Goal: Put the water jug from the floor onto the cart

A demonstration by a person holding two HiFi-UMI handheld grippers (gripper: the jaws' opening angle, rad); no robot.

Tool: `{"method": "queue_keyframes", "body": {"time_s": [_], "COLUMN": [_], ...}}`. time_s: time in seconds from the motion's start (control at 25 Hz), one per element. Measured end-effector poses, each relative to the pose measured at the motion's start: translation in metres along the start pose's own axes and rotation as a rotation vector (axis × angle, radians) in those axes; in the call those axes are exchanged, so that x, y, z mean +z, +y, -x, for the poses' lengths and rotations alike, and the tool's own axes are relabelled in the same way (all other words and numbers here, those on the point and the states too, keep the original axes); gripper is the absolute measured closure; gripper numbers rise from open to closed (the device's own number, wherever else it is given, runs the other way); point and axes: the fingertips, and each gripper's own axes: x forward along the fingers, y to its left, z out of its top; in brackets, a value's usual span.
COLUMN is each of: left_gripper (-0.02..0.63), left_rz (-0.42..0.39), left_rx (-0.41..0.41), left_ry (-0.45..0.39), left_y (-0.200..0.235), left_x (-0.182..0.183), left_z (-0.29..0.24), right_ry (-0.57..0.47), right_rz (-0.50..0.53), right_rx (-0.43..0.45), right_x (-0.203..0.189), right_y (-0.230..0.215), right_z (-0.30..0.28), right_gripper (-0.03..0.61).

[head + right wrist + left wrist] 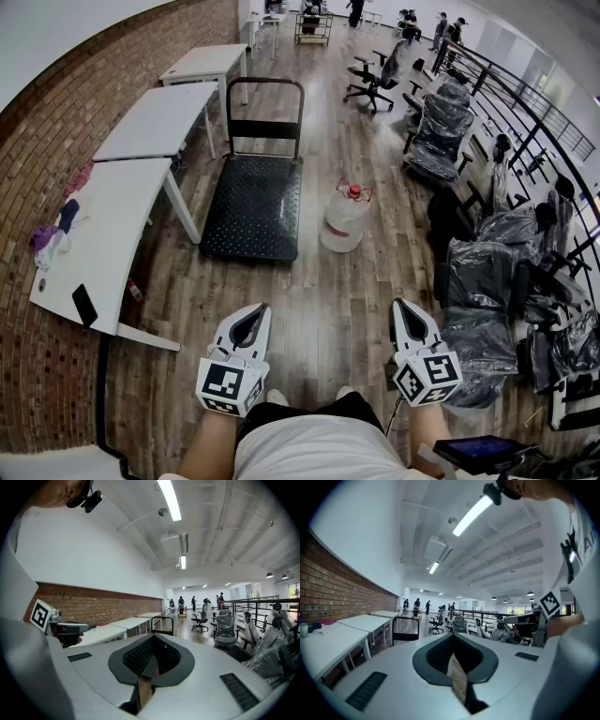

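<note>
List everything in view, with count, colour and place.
water jug: 1, clear with red cap, on the floor just right of the cart
cart: 1, black platform with upright handle, on the floor beside the tables
tables: 3, white, in a row along the brick wall
cloths: small pile, purple and white, on the nearest table
flat object: 1, black, near edge of the nearest table
wrapped office chairs: several, black under plastic, along the railing
rolling chair: 1, black, unwrapped, beyond the cart
people: a few, far end of the room
tablet: 1, dark, bottom right
left gripper: 1, white, jaws together, empty
right gripper: 1, white, jaws together, empty
</note>
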Motion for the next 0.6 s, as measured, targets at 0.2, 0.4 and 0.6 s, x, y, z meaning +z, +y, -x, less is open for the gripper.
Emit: {"method": "queue_keyframes", "body": {"time_s": [0.2, 0.4, 0.6], "left_gripper": [0.615, 0.615, 0.615], "left_rz": [0.003, 0.025, 0.014], "left_rx": [0.004, 0.003, 0.015], "left_ry": [0.009, 0.018, 0.042], "left_y": [0.031, 0.04, 0.048], "left_x": [-0.006, -0.012, -0.017], "left_z": [0.008, -0.002, -0.021], "right_ry": [0.03, 0.046, 0.053], "right_rz": [-0.004, -0.003, -0.016], "right_rx": [0.012, 0.017, 0.043], "right_x": [-0.01, -0.011, -0.017], "right_y": [0.026, 0.025, 0.014], "right_z": [-0.017, -0.03, -0.06], "right_gripper": [0.577, 0.577, 0.577]}}
